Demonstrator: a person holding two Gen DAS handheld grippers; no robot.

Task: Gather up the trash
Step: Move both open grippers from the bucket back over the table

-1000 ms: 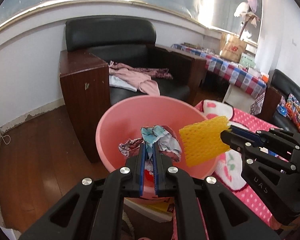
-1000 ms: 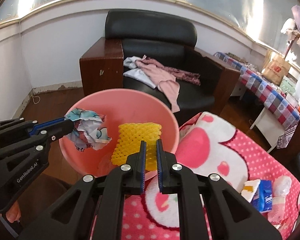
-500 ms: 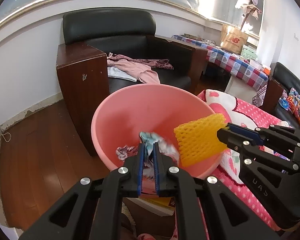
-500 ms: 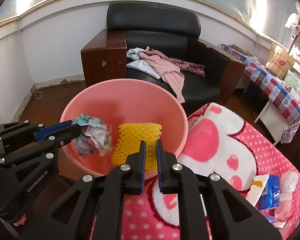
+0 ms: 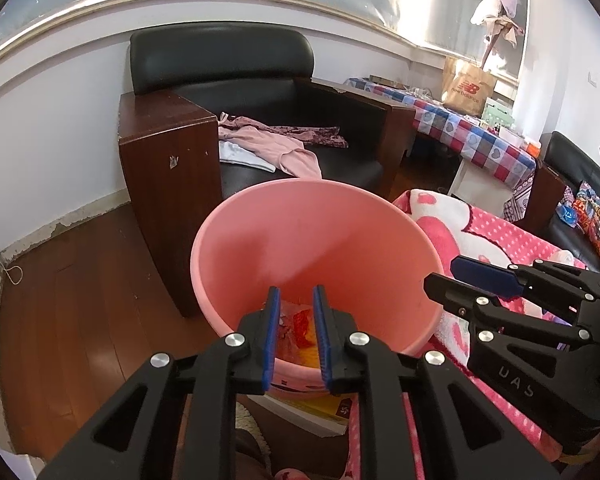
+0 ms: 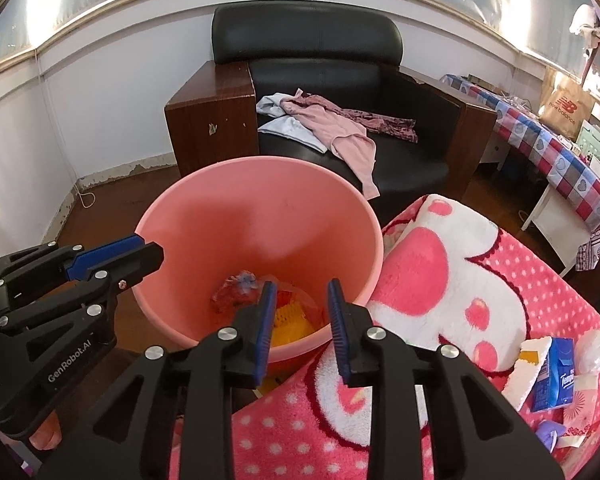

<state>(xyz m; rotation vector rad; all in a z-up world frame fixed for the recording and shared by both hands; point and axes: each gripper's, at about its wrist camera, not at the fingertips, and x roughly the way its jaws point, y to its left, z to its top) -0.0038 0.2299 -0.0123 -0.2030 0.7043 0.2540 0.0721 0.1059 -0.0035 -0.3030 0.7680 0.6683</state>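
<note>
Jaws apart over pink basin (image 6: pixel 364 216), wood floor (image 5: pixel 80 320).

A lived-in home — armchair (image 6: pixel 320 92), strewn clothes (image 6: pixel 328 124), fleece blanket (image 6: pixel 460 264).

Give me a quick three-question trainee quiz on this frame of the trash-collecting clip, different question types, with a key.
1. True or false: the left gripper holds a crumpled wrapper.
2. Multiple choice: the yellow foam net lies A) on the blanket, B) in the pink bucket, C) on the armchair.
3. Fill in: the blue tissue pack lies on the ____.

Key: 1 false, its jaws stand apart with nothing between them, like those of the right gripper; 2 B; 3 blanket.
</note>
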